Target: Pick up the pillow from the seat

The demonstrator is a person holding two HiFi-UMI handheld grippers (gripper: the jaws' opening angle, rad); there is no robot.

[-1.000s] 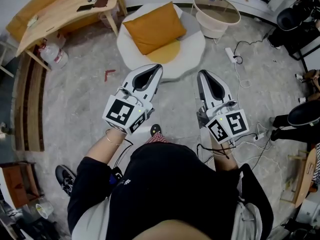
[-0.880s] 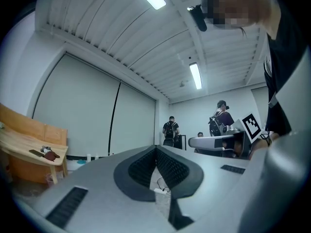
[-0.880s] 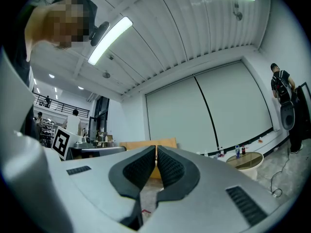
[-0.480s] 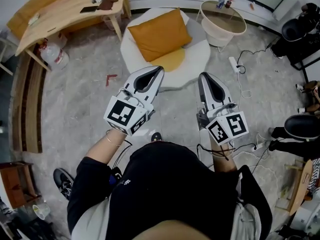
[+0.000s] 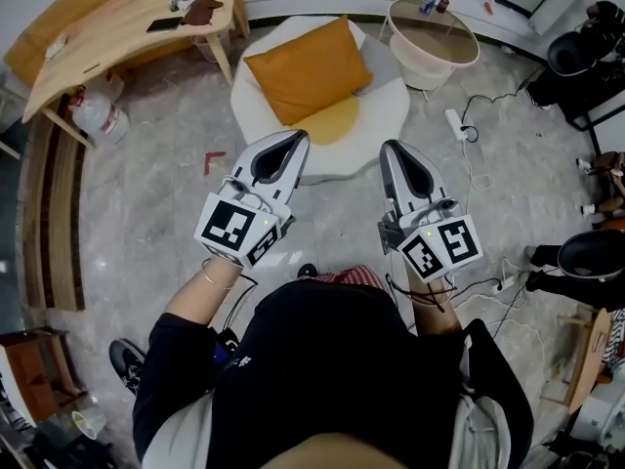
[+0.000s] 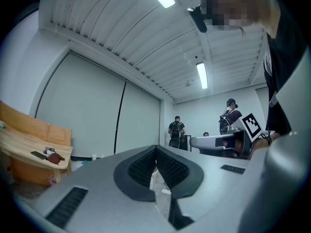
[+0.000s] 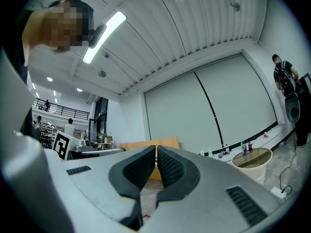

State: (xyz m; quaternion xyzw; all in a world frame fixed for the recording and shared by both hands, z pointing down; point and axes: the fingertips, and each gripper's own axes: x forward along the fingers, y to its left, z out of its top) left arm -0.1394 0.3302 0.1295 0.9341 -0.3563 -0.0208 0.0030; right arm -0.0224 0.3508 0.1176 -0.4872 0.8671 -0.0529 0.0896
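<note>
An orange pillow (image 5: 305, 69) leans on the back of a round white seat (image 5: 391, 96) with a yellow cushion (image 5: 334, 120), at the top middle of the head view. My left gripper (image 5: 301, 136) and right gripper (image 5: 388, 147) are held level side by side, just short of the seat's front edge. Both are shut with nothing between the jaws. In the left gripper view the closed pads (image 6: 156, 155) point across the room; in the right gripper view a sliver of the orange pillow (image 7: 155, 173) shows behind the closed pads (image 7: 156, 160).
A wooden table (image 5: 117, 27) stands at the upper left, with a plastic bag (image 5: 95, 115) by its leg. A round side table (image 5: 434, 35) sits right of the seat. A power strip and cables (image 5: 457, 125) trail over the floor at the right. People stand in the distance (image 6: 176, 130).
Both grippers have travelled forward together toward the seat, staying shut. The person has taken a step, so the seat and pillow lie slightly nearer the gripper tips.
</note>
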